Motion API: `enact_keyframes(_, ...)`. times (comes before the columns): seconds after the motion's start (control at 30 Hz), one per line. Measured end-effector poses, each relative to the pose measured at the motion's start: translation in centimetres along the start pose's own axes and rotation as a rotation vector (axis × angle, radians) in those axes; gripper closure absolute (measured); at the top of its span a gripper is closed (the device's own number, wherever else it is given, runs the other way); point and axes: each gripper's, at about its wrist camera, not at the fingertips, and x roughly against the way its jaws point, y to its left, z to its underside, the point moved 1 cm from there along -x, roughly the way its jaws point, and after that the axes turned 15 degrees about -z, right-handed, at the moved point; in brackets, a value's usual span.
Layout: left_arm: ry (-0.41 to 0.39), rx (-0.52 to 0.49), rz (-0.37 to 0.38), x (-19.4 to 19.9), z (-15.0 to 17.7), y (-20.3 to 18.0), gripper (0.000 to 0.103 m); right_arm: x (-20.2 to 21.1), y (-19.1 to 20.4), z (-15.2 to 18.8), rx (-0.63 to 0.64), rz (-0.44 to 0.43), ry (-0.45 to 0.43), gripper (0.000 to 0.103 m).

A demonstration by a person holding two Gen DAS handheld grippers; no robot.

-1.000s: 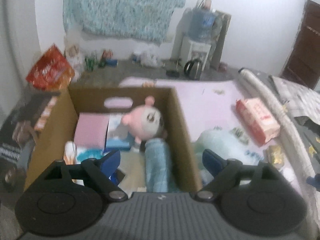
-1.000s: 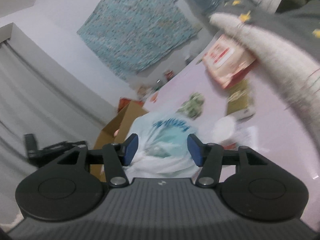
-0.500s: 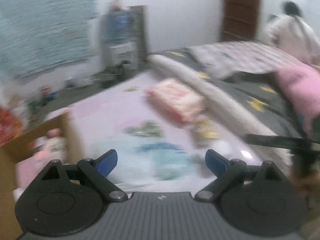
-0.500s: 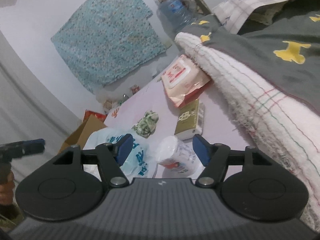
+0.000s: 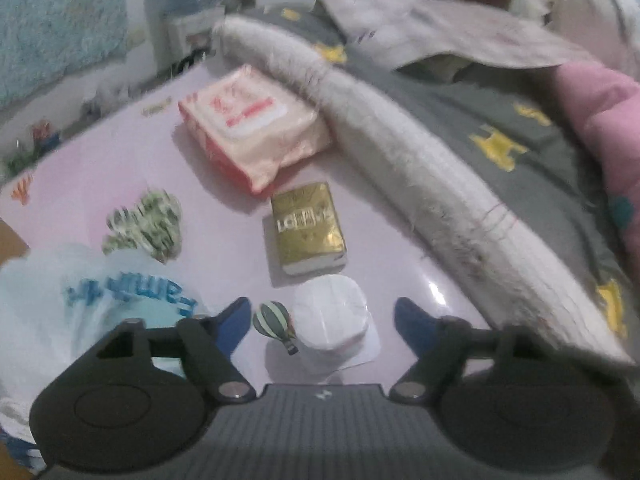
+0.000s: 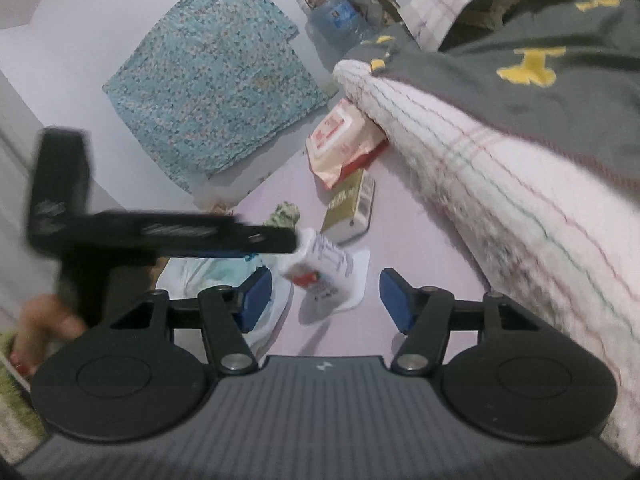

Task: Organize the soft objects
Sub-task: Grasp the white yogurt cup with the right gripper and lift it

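A white round pack (image 5: 330,316) with a small balloon picture stands on the pink sheet (image 5: 100,168). My left gripper (image 5: 324,320) points down over it, one blue fingertip on each side, jaws closing with gaps still showing. In the right wrist view the same pack (image 6: 320,268) lies just ahead of my right gripper (image 6: 326,294), whose jaws are also closing on nothing. The left tool's black frame (image 6: 120,228) crosses that view and ends at the pack. Nearby lie a green-patterned cloth ball (image 5: 144,224), a wipes pack (image 5: 252,124) and a gold box (image 5: 308,228).
A white plastic bag (image 5: 100,300) with blue lettering sits left of the pack. A thick rolled white blanket (image 5: 400,160) and a grey quilt (image 5: 500,112) rise along the right. A cardboard box corner (image 5: 12,240) shows at far left. A person (image 5: 580,8) stands at the back.
The left view swung right from the cardboard box across the sheet and came down over the white pack, jaws narrower. The right gripper sank toward the pack, and the left tool entered its view.
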Motion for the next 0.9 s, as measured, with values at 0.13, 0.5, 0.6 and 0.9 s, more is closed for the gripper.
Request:
enact_keyframes(0.13,0.074,0.038,0.004,-2.0,-0.1,-0.1,0.053,0.4,-0.7,0.6,-0.023,-0.011,0.004,0.043)
enact_keyframes(0.5,0.084,0.202,0.188,0.7,1.0,2.9,0.055,1.2,-3.0,1.0,-0.234,-0.205,-0.045,0.041)
enact_keyframes(0.6,0.069,0.253,0.284,3.4,1.4,4.5,0.055,1.3,-3.9,0.5,-0.338,-0.345,-0.093,0.036)
enact_keyframes(0.9,-0.052,0.358,0.522,10.9,3.1,9.0,0.055,-2.2,-5.7,0.7,-0.718,-0.813,-0.188,0.014)
